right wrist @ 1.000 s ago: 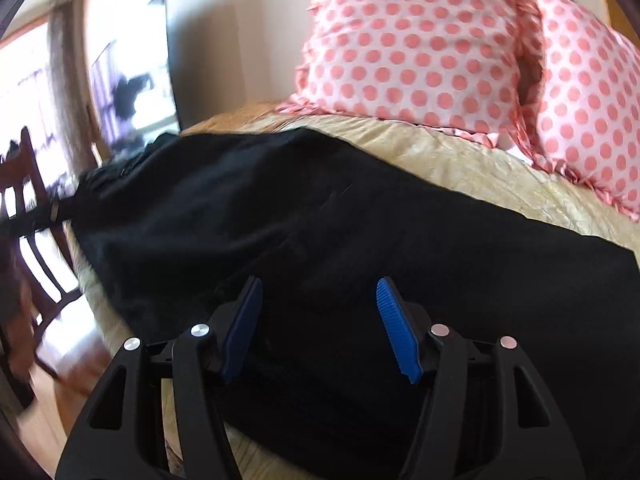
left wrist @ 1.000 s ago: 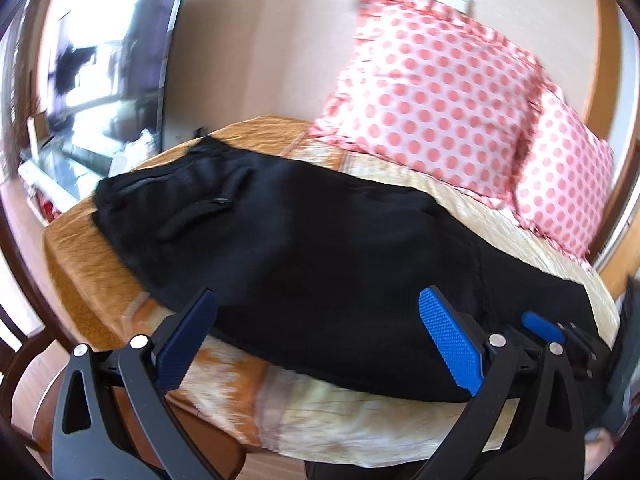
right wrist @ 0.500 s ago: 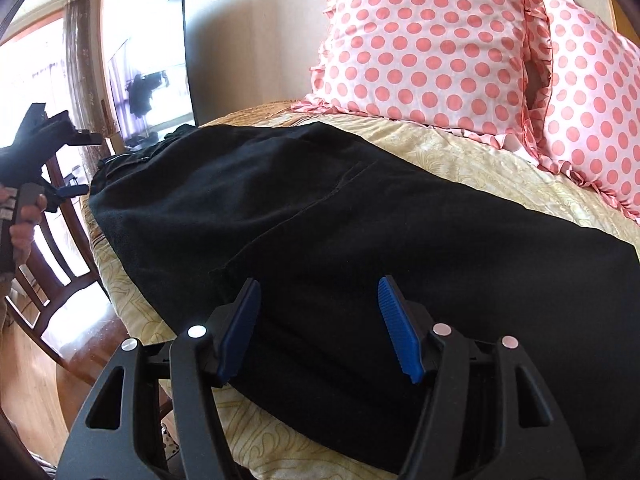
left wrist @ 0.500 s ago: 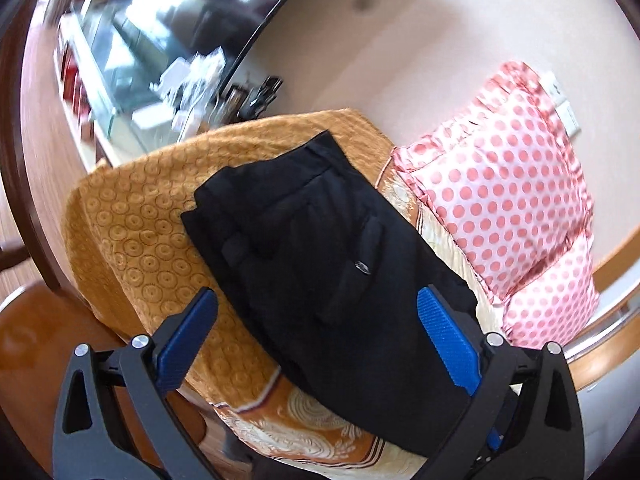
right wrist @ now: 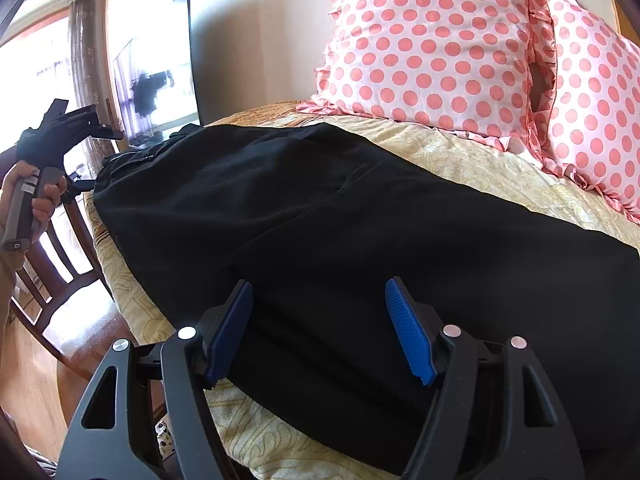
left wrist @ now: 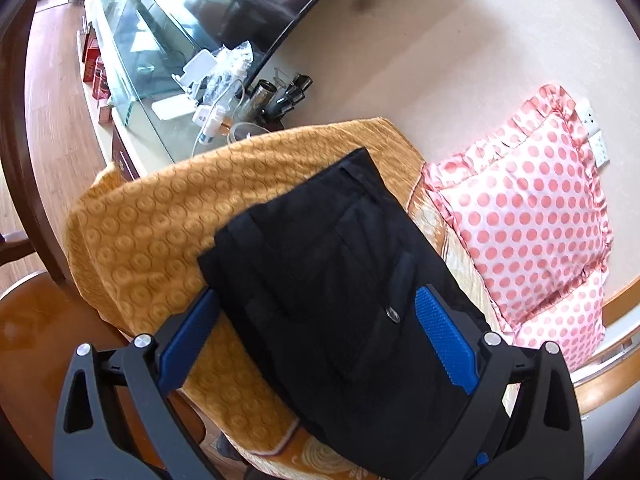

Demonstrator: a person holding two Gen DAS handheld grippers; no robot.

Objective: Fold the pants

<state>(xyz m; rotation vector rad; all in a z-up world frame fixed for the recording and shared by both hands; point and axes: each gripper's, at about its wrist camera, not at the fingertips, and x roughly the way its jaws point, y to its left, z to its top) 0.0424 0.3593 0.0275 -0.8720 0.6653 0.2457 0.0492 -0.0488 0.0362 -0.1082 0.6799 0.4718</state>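
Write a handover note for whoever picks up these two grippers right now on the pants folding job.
Left tongs: open, empty, above the waistband end of the black pants.
Right tongs: open, empty, over the near edge of the pants further along toward the legs.
Pants: laid out lengthwise on the bed, pocket button facing up, in front of the polka-dot pillows.
Done: garment spread flat; no cross fold visible.
Left: grip both ends and fold; hem end is out of frame.

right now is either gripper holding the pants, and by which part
Nothing is held. The left gripper is open over the waist end of the black pants, and the right gripper is open over the legs.
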